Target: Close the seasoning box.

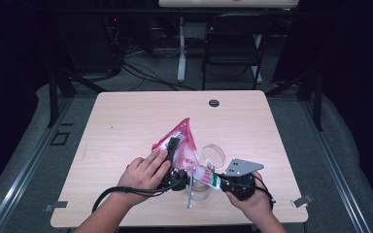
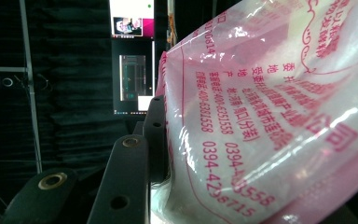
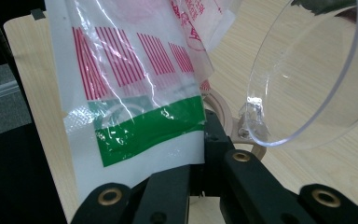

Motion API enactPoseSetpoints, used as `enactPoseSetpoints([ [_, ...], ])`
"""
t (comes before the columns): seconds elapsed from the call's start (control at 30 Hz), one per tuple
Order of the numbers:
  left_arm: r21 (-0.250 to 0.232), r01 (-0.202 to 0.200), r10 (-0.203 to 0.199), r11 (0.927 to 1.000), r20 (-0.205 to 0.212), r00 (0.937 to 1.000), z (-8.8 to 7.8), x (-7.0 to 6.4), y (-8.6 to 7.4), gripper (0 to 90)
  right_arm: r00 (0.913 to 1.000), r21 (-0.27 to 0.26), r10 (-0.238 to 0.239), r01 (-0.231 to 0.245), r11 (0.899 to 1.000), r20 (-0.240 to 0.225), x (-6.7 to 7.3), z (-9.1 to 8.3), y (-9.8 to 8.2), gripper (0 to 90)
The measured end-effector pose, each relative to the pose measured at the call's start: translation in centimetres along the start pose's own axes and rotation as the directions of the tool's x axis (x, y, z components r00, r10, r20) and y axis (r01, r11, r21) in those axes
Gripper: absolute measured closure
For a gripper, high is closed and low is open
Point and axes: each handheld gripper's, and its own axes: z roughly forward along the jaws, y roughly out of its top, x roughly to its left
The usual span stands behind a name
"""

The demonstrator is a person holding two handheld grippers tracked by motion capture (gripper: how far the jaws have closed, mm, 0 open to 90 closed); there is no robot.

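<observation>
A pink and white printed plastic bag (image 1: 183, 137) with white contents hangs over the wooden table (image 1: 126, 111), held from both ends. My left gripper (image 1: 174, 146) is shut on its bulging pink part. In the left gripper view the bag (image 2: 270, 116) presses against my left finger (image 2: 126, 182) and hides the other one. My right gripper (image 1: 216, 180) is shut on the flat sealed end with the green stripe (image 3: 149, 128), which sits between its closed jaws. A clear jar (image 1: 200, 190) stands under the bag, and its round clear lid (image 1: 213, 154) (image 3: 307, 70) is tipped open.
A dark round grommet (image 1: 214, 103) sits near the table's far edge. A black folding chair (image 1: 233, 43) and cables stand on the floor beyond. The person's hands rest close to the near edge.
</observation>
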Motion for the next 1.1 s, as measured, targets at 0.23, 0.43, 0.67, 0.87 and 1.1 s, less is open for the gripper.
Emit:
enactPoseSetpoints([
  [0.23, 0.009, -0.003, 0.003, 1.0000, 0.006, 1.0000, -0.05, 0.02, 0.08, 67.3, 1.0000, 0.000, 0.005, -0.005, 1.000, 0.000, -0.03, 0.04, -0.08, 90.0],
  [0.43, 0.010, -0.002, 0.002, 0.9999, 0.009, 1.0000, -0.06, 0.06, 0.13, 67.3, 1.0000, 0.002, 0.005, -0.005, 1.000, 0.002, -0.05, 0.03, -0.10, 90.0],
  [0.67, 0.005, -0.003, 0.003, 1.0000, 0.001, 1.0000, -0.10, 0.07, 0.19, 67.3, 1.0000, 0.005, 0.004, -0.004, 1.000, 0.002, -0.05, 0.03, -0.12, 90.0],
  [0.87, 0.004, -0.004, 0.004, 1.0000, 0.002, 1.0000, -0.11, 0.03, 0.32, 67.3, 1.0000, 0.010, 0.007, -0.007, 1.000, 0.002, -0.16, 0.08, -0.23, 90.0],
  [1.1, 0.003, 0.007, -0.007, 1.0000, 0.010, 0.9999, -0.12, 0.03, 0.33, 67.3, 1.0000, 0.007, 0.008, -0.008, 1.000, 0.003, -0.19, 0.09, -0.26, 90.0],
])
